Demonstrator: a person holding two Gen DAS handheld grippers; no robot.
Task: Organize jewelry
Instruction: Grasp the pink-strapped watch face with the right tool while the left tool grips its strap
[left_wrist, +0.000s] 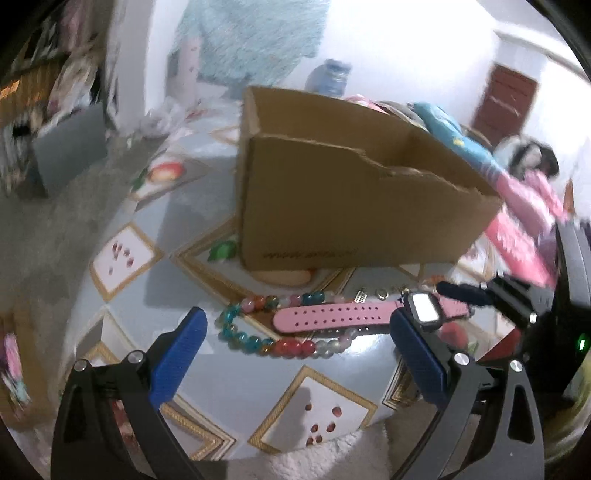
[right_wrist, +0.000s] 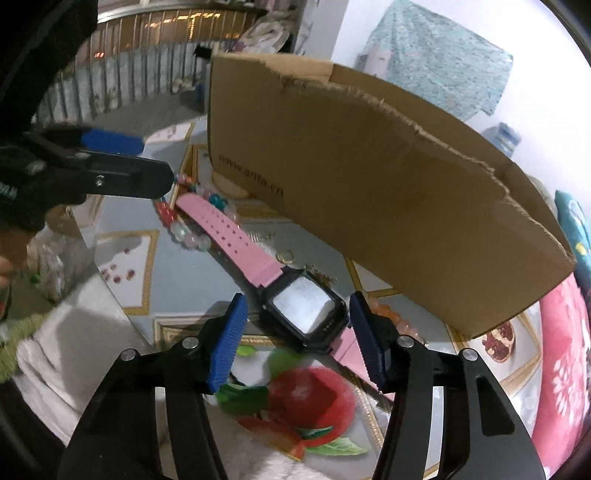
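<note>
Right wrist view: big cardboard box (right_wrist: 369, 184) stands on the far side of the round table (right_wrist: 122, 280). Pink watch (right_wrist: 306, 306) lies near it, close to the table's edge, between the right gripper's (right_wrist: 295, 332) released jaws, not touching. Left gripper (left_wrist: 295, 339) is open over the beads (left_wrist: 258, 332).

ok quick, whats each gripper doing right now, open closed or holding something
Left gripper: open, holding nothing, above the bead bracelet.
Right gripper: open, jaws either side of the pink watch, pads not yet pressing on it.
</note>
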